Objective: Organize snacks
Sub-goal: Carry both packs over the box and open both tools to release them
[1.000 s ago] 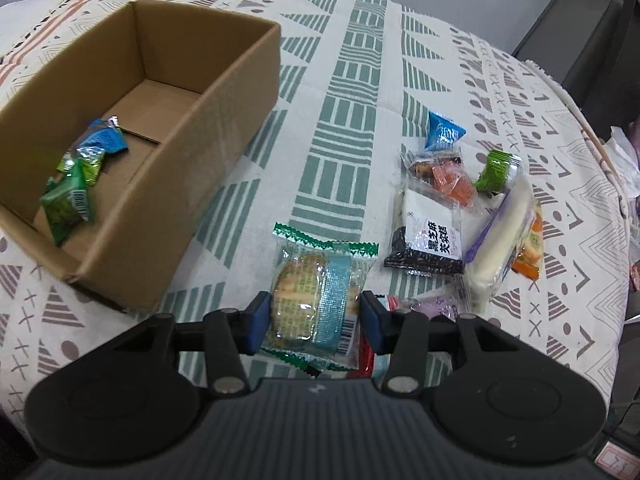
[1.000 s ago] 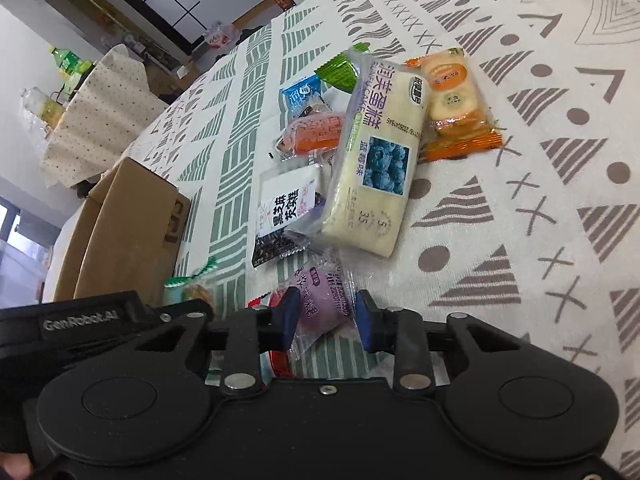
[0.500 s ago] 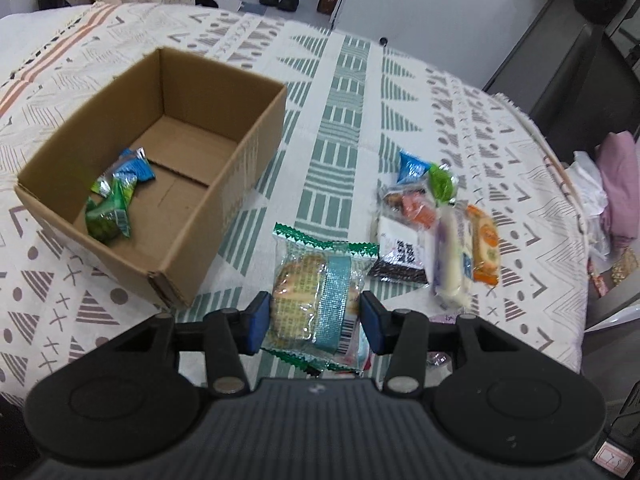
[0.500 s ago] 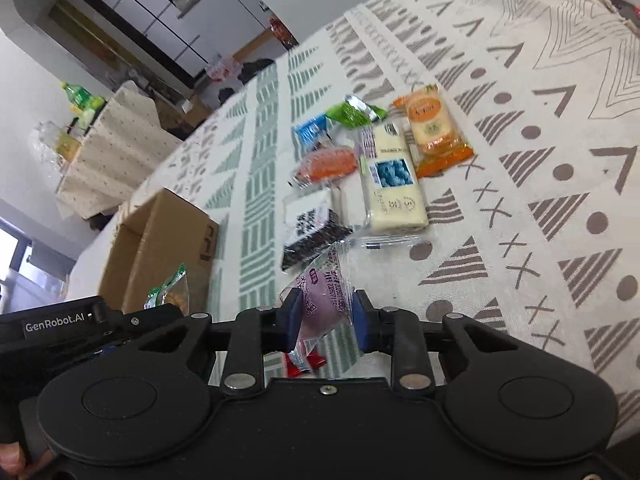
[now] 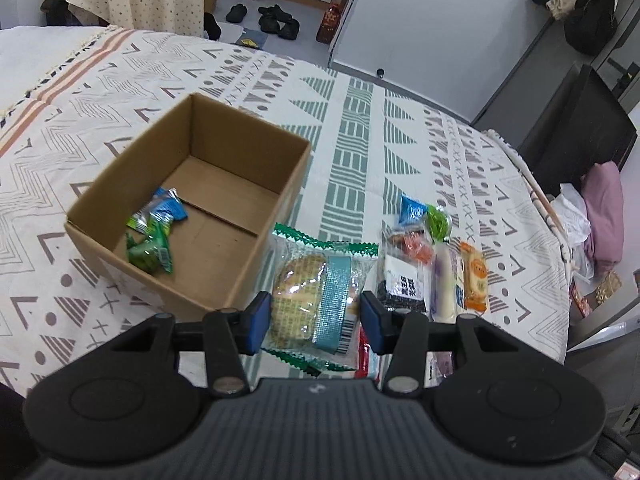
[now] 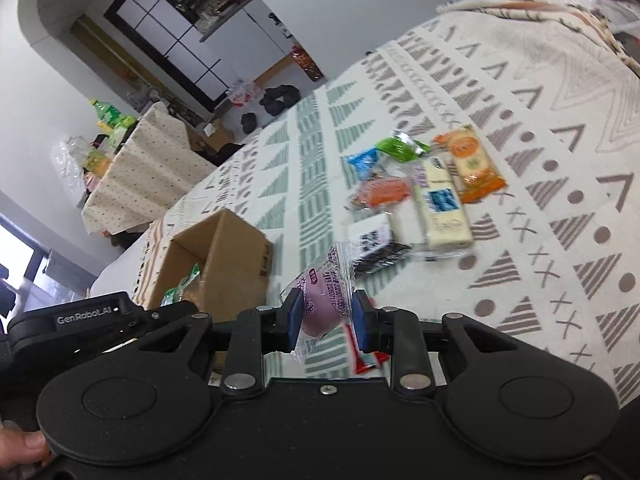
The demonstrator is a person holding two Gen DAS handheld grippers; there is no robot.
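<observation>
Above the patterned cloth, a clear-wrapped, teal-banded round cake.

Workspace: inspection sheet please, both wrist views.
Surface: patterned cloth over the table.
Job's things: cardboard box open, a few small green and blue packets inside; loose snacks cluster on the cloth beside it.
Clutter: nothing seen on the cloth besides snacks.
Grippers: left tongs shut on the round pastry packet; right tongs shut on the purple snack packet. Both packets held clear of the cloth.
Cables: nothing seen.
Surroundings: shoes on the floor, bottles on a covered side table.
</observation>
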